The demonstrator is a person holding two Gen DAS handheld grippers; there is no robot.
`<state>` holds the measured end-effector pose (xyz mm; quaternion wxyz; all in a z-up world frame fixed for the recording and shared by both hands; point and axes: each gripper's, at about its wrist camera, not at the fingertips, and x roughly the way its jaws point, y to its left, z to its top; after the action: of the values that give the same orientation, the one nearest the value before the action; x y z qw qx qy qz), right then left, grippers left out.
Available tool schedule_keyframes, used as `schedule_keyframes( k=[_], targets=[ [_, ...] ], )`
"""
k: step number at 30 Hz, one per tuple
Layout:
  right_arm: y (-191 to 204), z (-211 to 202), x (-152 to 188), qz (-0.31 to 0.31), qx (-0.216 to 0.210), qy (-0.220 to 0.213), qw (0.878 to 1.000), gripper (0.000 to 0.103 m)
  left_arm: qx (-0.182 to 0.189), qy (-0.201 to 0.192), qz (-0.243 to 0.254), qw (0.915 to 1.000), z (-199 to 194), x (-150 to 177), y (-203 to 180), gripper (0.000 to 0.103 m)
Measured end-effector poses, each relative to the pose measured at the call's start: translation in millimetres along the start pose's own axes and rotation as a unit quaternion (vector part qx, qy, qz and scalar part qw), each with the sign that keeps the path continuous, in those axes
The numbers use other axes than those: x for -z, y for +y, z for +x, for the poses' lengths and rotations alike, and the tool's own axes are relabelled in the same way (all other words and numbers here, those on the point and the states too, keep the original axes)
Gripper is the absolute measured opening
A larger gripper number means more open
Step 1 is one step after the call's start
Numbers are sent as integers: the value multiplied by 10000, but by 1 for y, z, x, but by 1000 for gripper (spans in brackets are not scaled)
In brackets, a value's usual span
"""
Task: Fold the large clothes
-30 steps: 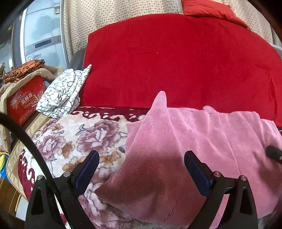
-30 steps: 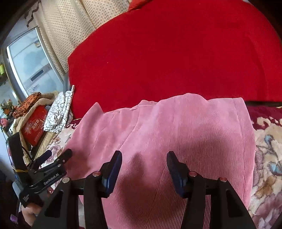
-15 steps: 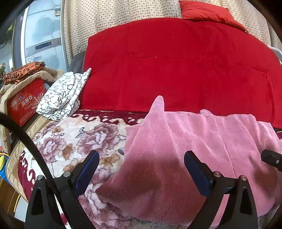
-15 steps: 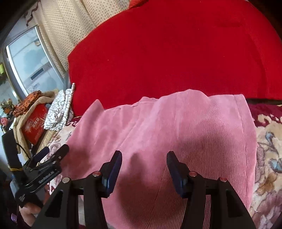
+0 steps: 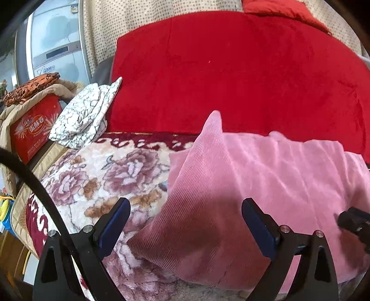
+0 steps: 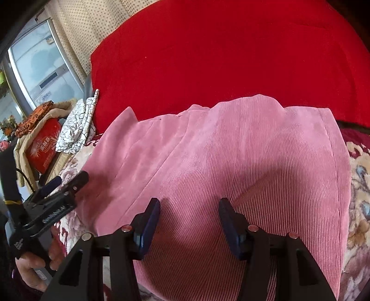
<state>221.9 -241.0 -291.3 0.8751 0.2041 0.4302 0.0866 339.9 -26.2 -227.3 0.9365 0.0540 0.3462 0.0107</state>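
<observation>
A pink corduroy garment [image 5: 266, 185] lies folded on a floral blanket [image 5: 97, 176], with one corner standing up in a point against the red cover behind. It fills the middle of the right wrist view [image 6: 242, 166]. My left gripper [image 5: 185, 222] is open and empty, hovering over the garment's near left edge. My right gripper [image 6: 189, 220] is open and empty just above the garment's near part. The left gripper also shows at the left of the right wrist view [image 6: 62, 185].
A large red cover [image 5: 231, 76] rises behind the garment. A folded white cloth with black lines [image 5: 85, 115] lies at the blanket's far left. A red box [image 5: 32, 129] draped with a beige cloth stands further left. A dotted curtain [image 5: 129, 20] hangs behind.
Both grippers stay open over the garment. The views have shifted a little, and the right gripper has dropped slightly lower in the left wrist view. The garment lies as before.
</observation>
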Motion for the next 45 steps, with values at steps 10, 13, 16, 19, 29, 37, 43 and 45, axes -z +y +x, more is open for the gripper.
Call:
schedule_keyframes(
  k=[10, 13, 16, 19, 29, 37, 43, 45],
  targets=[
    [-3, -20, 0, 21, -80, -122, 9999, 58, -193, 344, -211, 9990, 13, 4, 17, 98],
    [-9, -18, 5, 18, -28, 74, 10000, 57, -304, 591, -160, 9977, 27, 8, 22, 98],
    [-15, -18, 10, -10, -30, 217, 9998, 56, -130, 749, -20, 9971, 36, 11, 22, 98],
    [-20, -40, 12, 79, -104, 150, 9998, 56, -71, 596, -121, 9981, 22, 9, 32, 98],
    [-105, -114, 37, 1480, -141, -297, 9884, 72, 652, 580, -1186, 9891, -12, 31, 87, 98],
    [-144, -104, 58, 2413, -729, 8, 9677, 75, 1758, 944, -1572, 9672, -10, 46, 83, 98],
    [-134, -56, 56, 2657, -1448, 380, 9524, 76, 2234, 1378, -1936, 9453, 18, 46, 77, 98],
    [-131, -51, 55, 2660, -1371, 185, 9540, 76, 2276, 1346, -2063, 9421, 22, 45, 76, 98]
  ],
)
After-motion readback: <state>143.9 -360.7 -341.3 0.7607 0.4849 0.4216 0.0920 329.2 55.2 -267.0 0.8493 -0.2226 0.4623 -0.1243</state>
